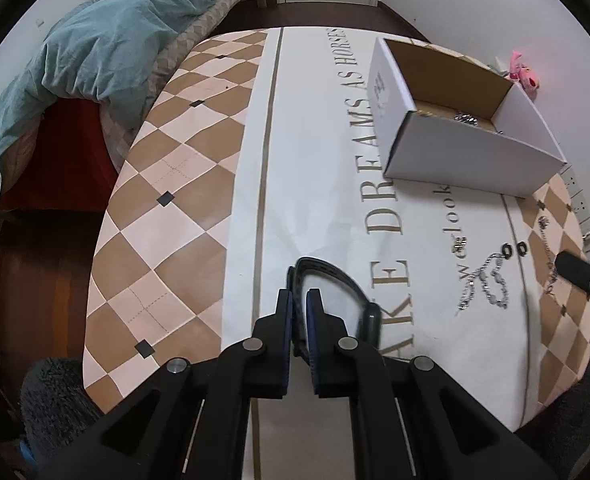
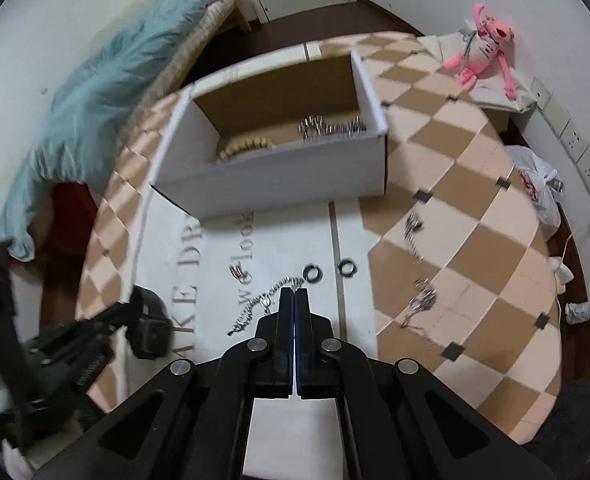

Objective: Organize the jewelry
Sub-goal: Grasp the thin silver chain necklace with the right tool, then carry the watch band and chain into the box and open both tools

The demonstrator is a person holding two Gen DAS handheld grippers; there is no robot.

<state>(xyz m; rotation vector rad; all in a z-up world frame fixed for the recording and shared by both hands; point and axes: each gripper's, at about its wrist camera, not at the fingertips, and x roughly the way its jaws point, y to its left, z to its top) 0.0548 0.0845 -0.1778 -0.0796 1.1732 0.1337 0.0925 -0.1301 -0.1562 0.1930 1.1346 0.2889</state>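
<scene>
Black and strap-like, a wristband or watch (image 1: pixel 337 292) is pinched between the closed fingers of the left gripper (image 1: pixel 300 300), its loop arching up and to the right of the fingertips above the table (image 1: pixel 183 184); whether any of it touches the cloth cannot be told. Silver chain (image 2: pixel 263 304), a linked bracelet or necklace with sparkling links, lies tangled on the white band of the tablecloth, and the right gripper (image 2: pixel 293 294) has its jaws pressed together at the chain's upper end, though whether a link is caught between them cannot be told. Just beyond the chain sit two small dark rings (image 2: pixel 329 270) side by side, and a tiny pale earring-like piece (image 2: pixel 237 271) lies on the printed lettering to their left. Further right, on the brown-and-cream checks, a second thin silvery chain (image 2: pixel 417 276) trails in a loose line. At the far side of the table stands an open white cardboard box (image 2: pixel 279 176) with a brown inside, holding a cream beaded strand (image 2: pixel 247 145) and a silvery metal piece (image 2: pixel 327 126). A pink plush toy (image 2: pixel 481 52) lies near the wall.
</scene>
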